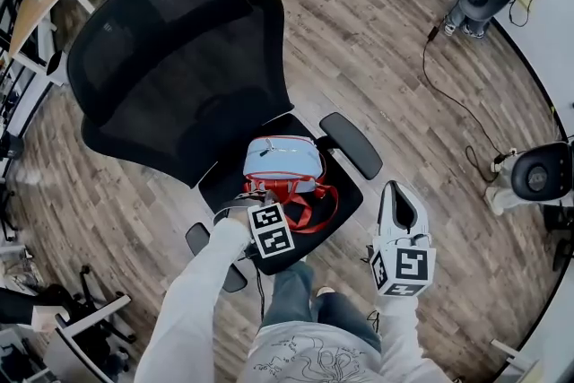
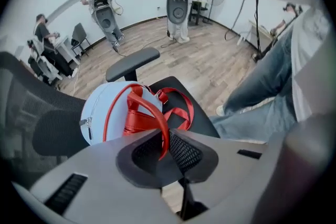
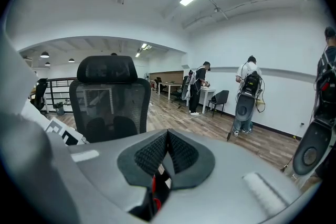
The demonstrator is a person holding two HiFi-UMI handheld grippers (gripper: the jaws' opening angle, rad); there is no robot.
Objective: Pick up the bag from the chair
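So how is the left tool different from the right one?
The left tool points down over the chair seat; the right tool sits beside the chair. The left tool pinches the bag's red strap; the right tool is shut on nothing. Both carry a marker cube.

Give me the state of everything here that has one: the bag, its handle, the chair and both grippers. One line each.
bag: lying on the chair seat, not lifted.
red handle: standing up off the bag, caught between the left gripper's pads.
chair: upright, with the bag on its seat.
left gripper: shut on the red handle.
right gripper: shut, nothing between its jaws, held off to the side of the seat.
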